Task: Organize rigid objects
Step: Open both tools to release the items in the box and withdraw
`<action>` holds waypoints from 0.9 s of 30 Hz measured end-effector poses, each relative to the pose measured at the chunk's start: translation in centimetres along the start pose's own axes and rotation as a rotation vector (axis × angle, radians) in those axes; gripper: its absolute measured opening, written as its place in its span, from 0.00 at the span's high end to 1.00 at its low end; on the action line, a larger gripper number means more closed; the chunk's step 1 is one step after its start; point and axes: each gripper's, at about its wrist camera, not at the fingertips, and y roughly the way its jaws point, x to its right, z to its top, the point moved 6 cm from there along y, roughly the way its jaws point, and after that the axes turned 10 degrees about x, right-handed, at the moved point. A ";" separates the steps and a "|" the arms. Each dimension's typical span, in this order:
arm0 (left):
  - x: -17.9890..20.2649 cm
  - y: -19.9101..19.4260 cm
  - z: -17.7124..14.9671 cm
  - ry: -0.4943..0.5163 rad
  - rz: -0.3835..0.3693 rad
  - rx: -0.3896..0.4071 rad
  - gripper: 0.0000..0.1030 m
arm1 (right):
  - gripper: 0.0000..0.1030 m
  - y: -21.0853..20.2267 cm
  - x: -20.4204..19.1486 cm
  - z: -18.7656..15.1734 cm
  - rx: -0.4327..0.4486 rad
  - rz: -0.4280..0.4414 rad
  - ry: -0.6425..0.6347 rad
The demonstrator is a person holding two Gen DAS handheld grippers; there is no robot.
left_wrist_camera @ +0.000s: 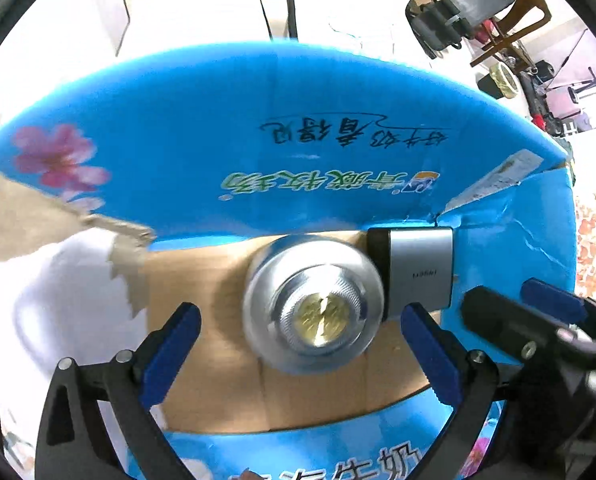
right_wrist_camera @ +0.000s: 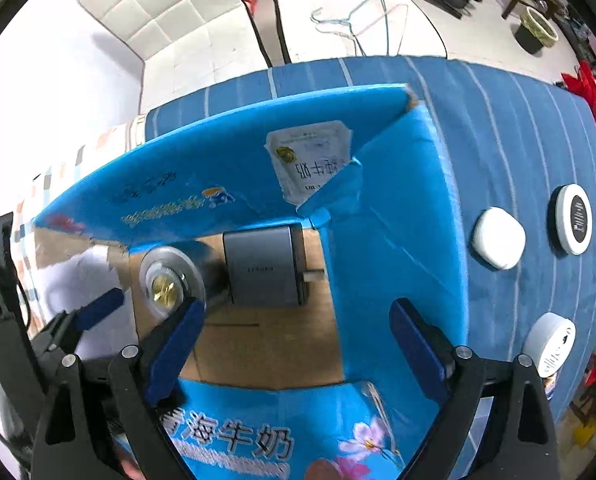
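A blue cardboard milk box (left_wrist_camera: 202,136) (right_wrist_camera: 397,216) stands open with a brown floor. In it lie a clear round case with a gold coin (left_wrist_camera: 313,312) (right_wrist_camera: 170,276) and a grey charger block (left_wrist_camera: 417,268) (right_wrist_camera: 264,268) beside it. My left gripper (left_wrist_camera: 299,350) is open, its blue fingers either side of the coin case, just above it. My right gripper (right_wrist_camera: 298,344) is open and empty over the box's right part; it shows at the right edge of the left wrist view (left_wrist_camera: 537,320).
On the blue striped cloth (right_wrist_camera: 517,128) right of the box lie a white rounded case (right_wrist_camera: 497,238), a white disc with a black centre (right_wrist_camera: 573,218) and a white round device (right_wrist_camera: 549,344). White chairs (right_wrist_camera: 166,12) and wire hangers (right_wrist_camera: 353,20) lie beyond.
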 end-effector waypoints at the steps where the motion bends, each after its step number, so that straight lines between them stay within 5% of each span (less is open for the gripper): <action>1: -0.2 -0.5 -0.2 -0.003 0.009 0.007 0.00 | 0.07 -0.6 0.0 -0.3 0.011 0.000 -0.017; 9: -3.5 -5.1 -5.0 -0.035 0.059 0.099 0.00 | 0.06 -5.1 -1.2 -5.7 0.069 0.009 -0.173; 27: 0.0 -17.6 -10.6 -0.017 0.242 0.340 0.00 | 0.06 -17.8 -2.0 -12.3 0.231 0.109 -0.220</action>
